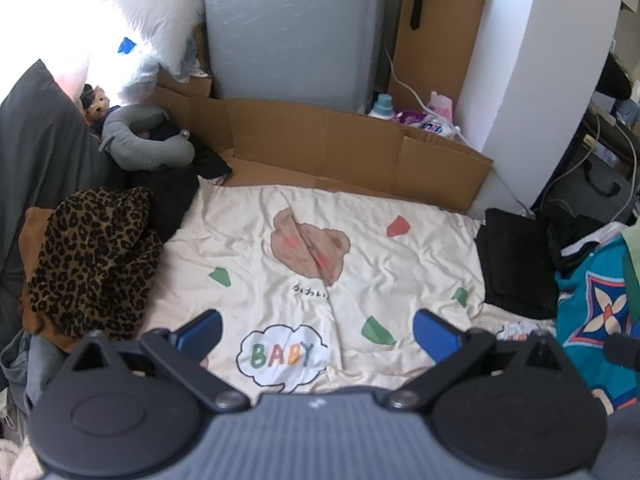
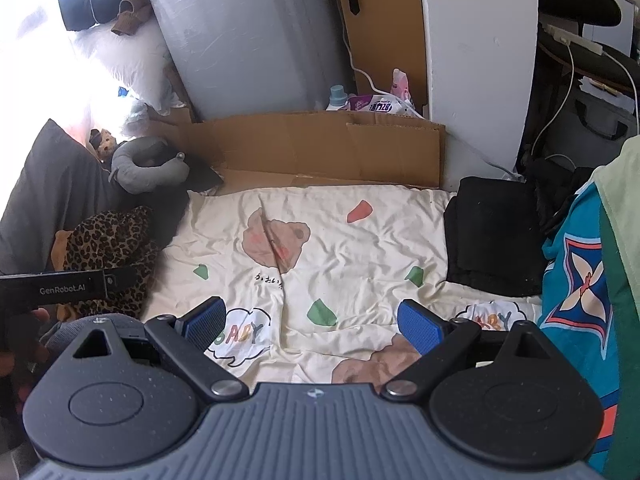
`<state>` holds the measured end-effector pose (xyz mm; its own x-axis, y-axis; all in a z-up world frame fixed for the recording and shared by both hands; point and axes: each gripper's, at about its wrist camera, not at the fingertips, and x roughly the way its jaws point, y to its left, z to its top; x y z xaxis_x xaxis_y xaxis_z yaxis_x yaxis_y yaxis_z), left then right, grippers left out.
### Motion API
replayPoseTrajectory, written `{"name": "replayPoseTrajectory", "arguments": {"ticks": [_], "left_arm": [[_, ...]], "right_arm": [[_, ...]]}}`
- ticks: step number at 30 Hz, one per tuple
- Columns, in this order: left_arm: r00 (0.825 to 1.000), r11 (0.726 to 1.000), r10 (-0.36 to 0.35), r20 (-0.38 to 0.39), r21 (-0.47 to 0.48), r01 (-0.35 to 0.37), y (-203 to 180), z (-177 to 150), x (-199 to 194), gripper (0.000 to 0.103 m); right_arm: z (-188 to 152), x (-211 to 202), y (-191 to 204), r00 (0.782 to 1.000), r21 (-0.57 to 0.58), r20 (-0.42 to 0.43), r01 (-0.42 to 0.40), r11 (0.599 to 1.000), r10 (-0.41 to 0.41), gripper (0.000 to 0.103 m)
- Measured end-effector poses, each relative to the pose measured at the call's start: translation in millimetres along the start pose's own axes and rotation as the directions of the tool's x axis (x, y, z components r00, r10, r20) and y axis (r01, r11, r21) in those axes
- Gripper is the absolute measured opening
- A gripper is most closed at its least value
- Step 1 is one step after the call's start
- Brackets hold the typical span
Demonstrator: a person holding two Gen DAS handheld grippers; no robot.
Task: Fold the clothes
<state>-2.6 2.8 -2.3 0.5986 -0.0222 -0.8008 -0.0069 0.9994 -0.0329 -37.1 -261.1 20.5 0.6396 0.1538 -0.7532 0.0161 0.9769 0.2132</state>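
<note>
Your working surface is the cream cotton bedspread printed with brown bears, coloured patches and "BABY" clouds point(image 1: 320, 240), spread across the bed and left bare in the middle, which reads as the space reserved for folding. It is wrinkled, with one long crease running down through the bear print.

Along its left edge sits the crumpled leopard-print garment point(image 1: 92, 256), heaped over a tan-brown cloth and other dark clothes; judged from its rumpled state, this pile is what remains to be folded. Against the right edge lies the folded black garment point(image 1: 516, 260), squared into a flat stack and parked out of the way, apparently finished. Just beyond it hangs a teal patterned fabric with a flower motif point(image 1: 592, 304).

A flattened brown cardboard sheet point(image 1: 340, 140) props against the grey appliance behind the bed, with a grey U-shaped neck pillow point(image 1: 144, 140) at the far left corner.

Your left gripper point(image 1: 318, 334) hovers over the bedspread with its blue pads spread wide, holding nothing. Your right gripper point(image 2: 314, 322) does the same, jaws apart and empty above the cloud print. Neither touches any garment.
</note>
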Motion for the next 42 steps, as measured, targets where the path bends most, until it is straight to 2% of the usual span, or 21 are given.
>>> {"name": "replayPoseTrajectory", "arguments": {"ticks": [8,16,18,20,27,37,42], "left_arm": [[1.0,1.0,-0.005,0.001,-0.005,0.005,1.5,1.9,-0.1,0.103],[0.999,0.999,0.029,0.017,-0.019,-0.029,-0.8,1.4,-2.0,0.102],[0.999,0.999,0.047,0.018,0.009,-0.047,-5.5,2.5,-2.9,0.102],[0.999,0.998,0.036,0.007,0.041,-0.037,-9.7,4.4,-2.0,0.102],[1.0,0.999,0.012,0.005,0.039,-0.012,-3.5,9.1,-3.1,0.102],[0.999,1.0,0.001,0.037,0.007,-0.002,26.0,27.3,-11.0,0.102],[0.999,1.0,-0.011,0.047,0.029,0.01,54.6,38.9,-14.6,0.093]], "right_arm": [[1.1,1.0,-1.1,1.0,-0.001,-0.007,0.0,1.0,0.0,0.096],[2.5,1.9,1.6,1.0,0.002,-0.016,0.004,1.0,-0.004,0.096],[4.1,4.2,1.9,0.999,-0.003,-0.031,0.01,1.0,-0.011,0.096],[4.5,3.8,-0.4,0.999,0.002,-0.033,0.005,1.0,-0.005,0.096],[10.4,-2.1,-8.1,1.0,0.027,-0.012,-0.008,1.0,0.008,0.096],[28.0,-7.5,3.0,0.998,0.025,0.042,-0.047,0.999,0.046,0.096],[37.8,-4.5,10.7,0.995,0.033,0.081,-0.065,0.997,0.062,0.096]]}}
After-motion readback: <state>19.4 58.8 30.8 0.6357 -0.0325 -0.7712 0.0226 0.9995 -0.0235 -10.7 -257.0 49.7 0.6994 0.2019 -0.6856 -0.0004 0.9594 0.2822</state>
